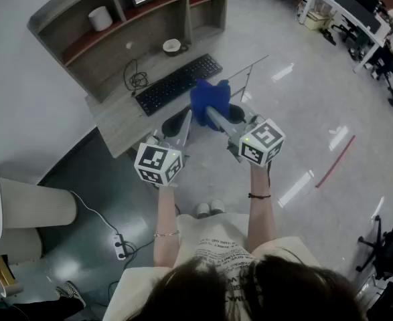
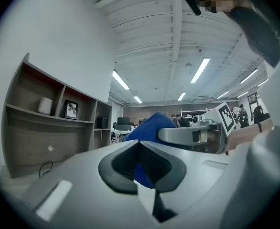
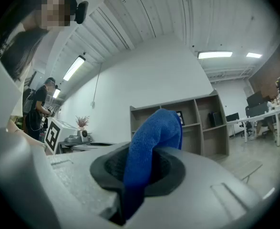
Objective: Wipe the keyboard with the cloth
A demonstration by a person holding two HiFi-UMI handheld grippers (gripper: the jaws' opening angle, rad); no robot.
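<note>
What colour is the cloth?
The cloth is blue; the right gripper view shows it best.

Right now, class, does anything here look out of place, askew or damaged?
Nothing looks spilled or broken. One oddity: the blue cloth is bunched, clamped by both the left hand-held gripper and the right hand-held gripper, off the keyboard. A loose cable lies tangled on the desk beside it.

Your tee (image 1: 217, 245): pale cream, short sleeves, dark print lines on chest. Hair (image 1: 250, 291) dark. Thin bracelet (image 1: 166, 233) on left wrist, dark band (image 1: 258, 195) on right wrist. Left gripper (image 1: 185, 121), right gripper (image 1: 213, 116): grey bodies, white cubes with black square markers.
</note>
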